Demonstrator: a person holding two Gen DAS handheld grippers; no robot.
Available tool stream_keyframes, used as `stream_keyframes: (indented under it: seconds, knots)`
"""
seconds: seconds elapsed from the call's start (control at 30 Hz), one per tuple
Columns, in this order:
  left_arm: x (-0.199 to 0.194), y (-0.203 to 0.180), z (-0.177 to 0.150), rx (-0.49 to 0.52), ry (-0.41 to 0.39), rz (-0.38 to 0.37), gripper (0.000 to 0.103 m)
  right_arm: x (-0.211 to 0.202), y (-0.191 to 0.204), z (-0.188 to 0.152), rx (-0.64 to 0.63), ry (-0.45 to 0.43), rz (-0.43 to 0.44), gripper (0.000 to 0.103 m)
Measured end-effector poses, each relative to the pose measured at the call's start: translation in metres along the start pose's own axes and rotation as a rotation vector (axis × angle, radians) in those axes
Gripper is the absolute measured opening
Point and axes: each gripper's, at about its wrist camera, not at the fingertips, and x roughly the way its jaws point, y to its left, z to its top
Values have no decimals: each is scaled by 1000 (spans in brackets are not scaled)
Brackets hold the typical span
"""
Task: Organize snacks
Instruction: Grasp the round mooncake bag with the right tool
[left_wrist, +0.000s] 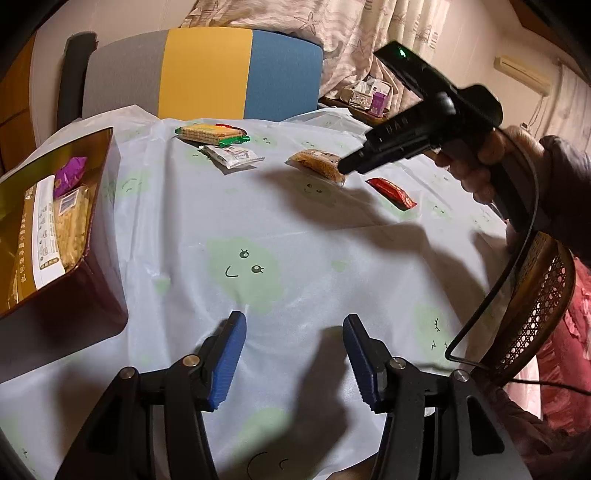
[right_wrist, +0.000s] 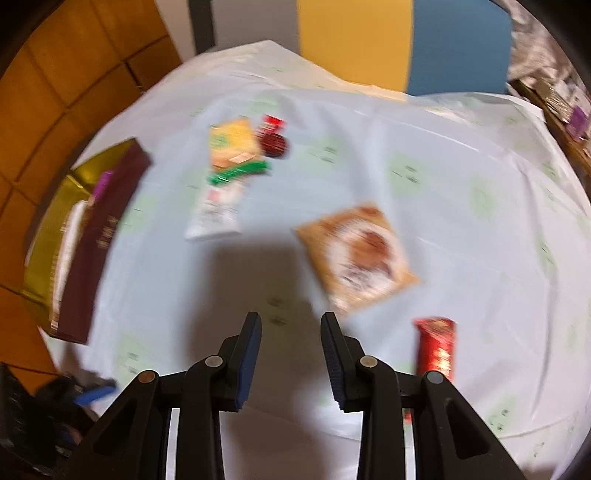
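From the left wrist view, the job looks partly done: the box (left_wrist: 55, 221) at the left side of the worktop (left_wrist: 295, 229) already has some snacks in it, a purple pack (left_wrist: 70, 175) and a big noodle bag (left_wrist: 70, 225). Four snacks still lie out on the cloth: a cracker pack (left_wrist: 212, 133) with green ends, a white pack (left_wrist: 233, 156) just beside it, a brown cake pack (left_wrist: 317, 164), and a red bar (left_wrist: 392, 192) near that one. The left gripper (left_wrist: 291, 360) is wide open with nothing in it, low over a bare bit of cloth. The right gripper (left_wrist: 343, 170) points down at the brown cake pack; from here I cannot tell how wide it is. From the right wrist view, which is blurry, the right gripper (right_wrist: 291, 354) is partly open and holds nothing. The brown cake pack (right_wrist: 358, 254) is flat and square, just ahead and a bit to the right. The red bar (right_wrist: 436, 347) lies close on the right. The cracker pack (right_wrist: 232, 146) and white pack (right_wrist: 218, 212) sit farther back, and a small dark red snack (right_wrist: 273, 134) touches the cracker pack. The box (right_wrist: 81, 240) is well off to the left.
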Motion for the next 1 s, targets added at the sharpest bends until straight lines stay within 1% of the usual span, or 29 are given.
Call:
stream_keyframes:
  seconds: [0.07,0.13,0.27,0.3,0.33,0.4,0.47,0.53,0.63,0.73,0.8,0.9,1.0]
  knots:
    - [1,-3,0,11,5,9,58,3,-7,-4,-1,-1,-36,38]
    - [2,-4,0,21,10,19,59,4,-16,-6,-3,-8,-48,41]
    - [2,-6,1,29,18,32,59,8,-20,0,-25,-39,-90,44]
    - [3,-7,1,32,20,36,59,10,-20,4,-34,-42,-98,47]
    - [3,-8,1,35,22,39,59,12,-18,8,-41,-44,-109,57]
    - [4,-9,1,40,26,45,59,17,-20,19,-61,-52,-133,68]
    - [4,-9,1,45,27,48,59,24,-18,30,-76,-50,-136,69]
    - [5,-9,2,46,30,49,59,31,-18,40,-91,-43,-146,72]
    - [5,-10,2,46,33,50,59,41,-16,47,-120,-16,-154,72]
    - [5,-11,2,52,34,54,60,55,-14,54,-153,18,-189,71]
    - [5,-12,2,55,35,56,61,58,-16,54,-147,17,-176,62]
    - [6,-12,3,53,36,55,62,55,-16,48,-145,10,-160,61]
    - [7,-13,3,57,40,59,64,53,-7,33,-198,27,-183,61]
